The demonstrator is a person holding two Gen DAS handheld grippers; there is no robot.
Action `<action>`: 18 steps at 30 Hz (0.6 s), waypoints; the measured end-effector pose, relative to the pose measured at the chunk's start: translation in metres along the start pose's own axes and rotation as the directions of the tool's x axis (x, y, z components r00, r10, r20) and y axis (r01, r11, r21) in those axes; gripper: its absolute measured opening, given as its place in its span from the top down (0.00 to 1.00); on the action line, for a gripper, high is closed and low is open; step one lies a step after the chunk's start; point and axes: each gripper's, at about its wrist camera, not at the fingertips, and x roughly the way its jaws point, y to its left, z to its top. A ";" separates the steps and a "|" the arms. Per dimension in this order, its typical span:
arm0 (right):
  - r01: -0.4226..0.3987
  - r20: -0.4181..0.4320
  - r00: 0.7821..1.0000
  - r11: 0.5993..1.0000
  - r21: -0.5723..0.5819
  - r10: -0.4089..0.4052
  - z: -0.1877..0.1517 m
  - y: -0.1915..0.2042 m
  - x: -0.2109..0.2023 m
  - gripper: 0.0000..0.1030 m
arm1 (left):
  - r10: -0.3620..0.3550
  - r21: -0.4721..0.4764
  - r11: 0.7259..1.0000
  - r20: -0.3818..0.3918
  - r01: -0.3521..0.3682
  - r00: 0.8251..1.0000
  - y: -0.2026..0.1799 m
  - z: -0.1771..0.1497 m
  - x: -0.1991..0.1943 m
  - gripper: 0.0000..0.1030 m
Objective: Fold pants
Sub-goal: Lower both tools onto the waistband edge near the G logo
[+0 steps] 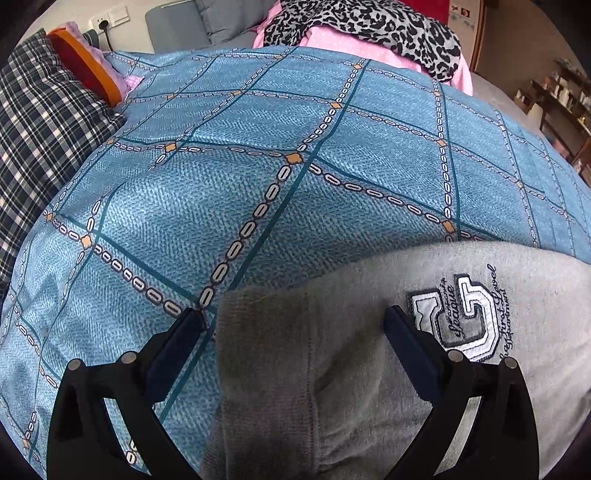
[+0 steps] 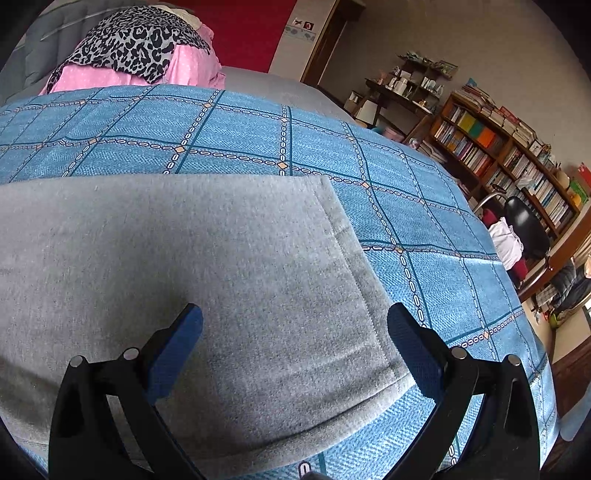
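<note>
Grey sweatpants [image 1: 369, 369] lie flat on a blue patterned bedspread [image 1: 258, 184]. In the left wrist view the waistband end with its fleecy inside [image 1: 266, 350] and a white embroidered patch [image 1: 458, 317] sits between the fingers of my left gripper [image 1: 293, 319], which is open and just above the cloth. In the right wrist view the hemmed leg end of the grey sweatpants [image 2: 221, 277] spreads under my right gripper [image 2: 295, 319], open too, with its right finger [image 2: 410, 343] over the hem edge near the bedspread [image 2: 424, 240].
A plaid pillow [image 1: 44, 147] and an orange-red cushion [image 1: 85, 66] lie at the bed's left. A leopard-print cloth [image 1: 369, 26] on pink bedding [image 2: 122, 77] is heaped at the far end. Bookshelves [image 2: 509, 155] and a black chair [image 2: 524, 221] stand right of the bed.
</note>
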 end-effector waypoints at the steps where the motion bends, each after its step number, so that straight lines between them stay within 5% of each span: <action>1: 0.001 0.001 1.000 1.000 -0.004 -0.001 0.002 0.000 0.002 0.02 | -0.003 -0.002 1.000 -0.003 0.003 1.000 0.000 0.003 0.002 0.05; 11: -0.003 -0.022 1.000 1.000 0.005 0.003 0.004 0.003 0.019 0.02 | -0.029 0.010 1.000 -0.007 0.029 1.000 -0.002 0.015 0.016 0.05; 18: -0.099 -0.069 0.992 0.992 0.073 0.104 -0.002 -0.009 0.033 0.02 | -0.058 0.011 0.998 -0.020 0.058 0.998 0.001 0.016 0.017 0.05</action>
